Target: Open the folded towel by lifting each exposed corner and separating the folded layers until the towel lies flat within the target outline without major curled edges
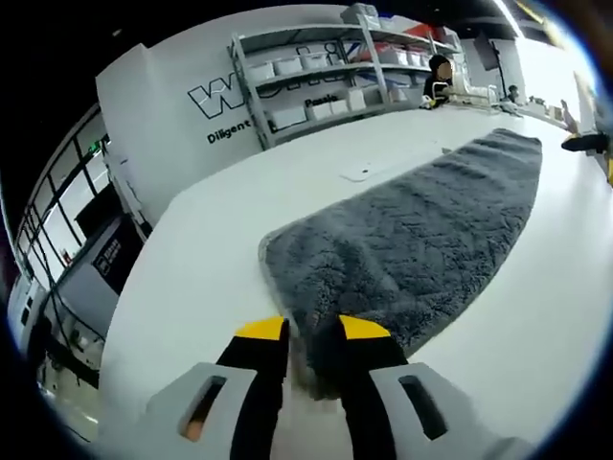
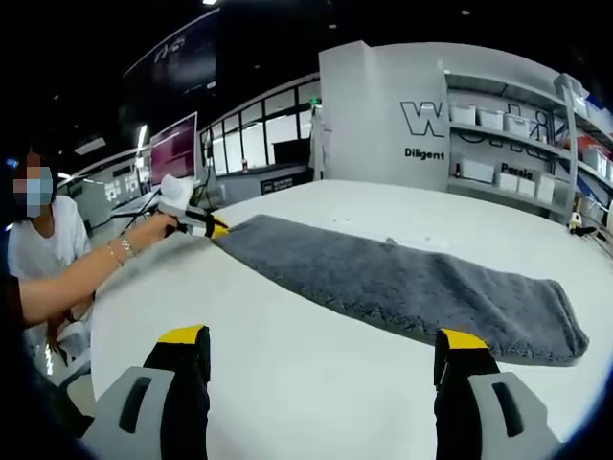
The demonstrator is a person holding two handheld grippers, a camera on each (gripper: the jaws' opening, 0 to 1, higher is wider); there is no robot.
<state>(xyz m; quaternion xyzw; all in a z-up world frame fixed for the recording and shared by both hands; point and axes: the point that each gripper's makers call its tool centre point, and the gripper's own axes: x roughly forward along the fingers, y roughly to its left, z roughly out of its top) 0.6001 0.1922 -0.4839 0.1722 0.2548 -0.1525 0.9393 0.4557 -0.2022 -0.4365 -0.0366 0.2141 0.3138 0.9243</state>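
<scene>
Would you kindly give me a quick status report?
Left gripper shut on towel corner. Right gripper open, empty, above table. Towel folded, long strip. Nothing in the way.

I am working in an open-plan office or lab: a large white table (image 2: 316, 364), metal shelving (image 1: 316, 72) of white storage bins (image 1: 287, 65), a branded white wall (image 2: 383, 115), glass-walled rooms (image 2: 259, 144) and a monitor (image 2: 173, 149).

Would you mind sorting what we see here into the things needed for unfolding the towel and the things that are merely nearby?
Part of the job:
- grey towel, folded, lying on the white table
- left gripper, jaws closed on the towel's near edge
- right gripper, jaws wide open, apart from the towel

Merely nearby:
- shelving unit with white bins
- pink-lit screen
</scene>
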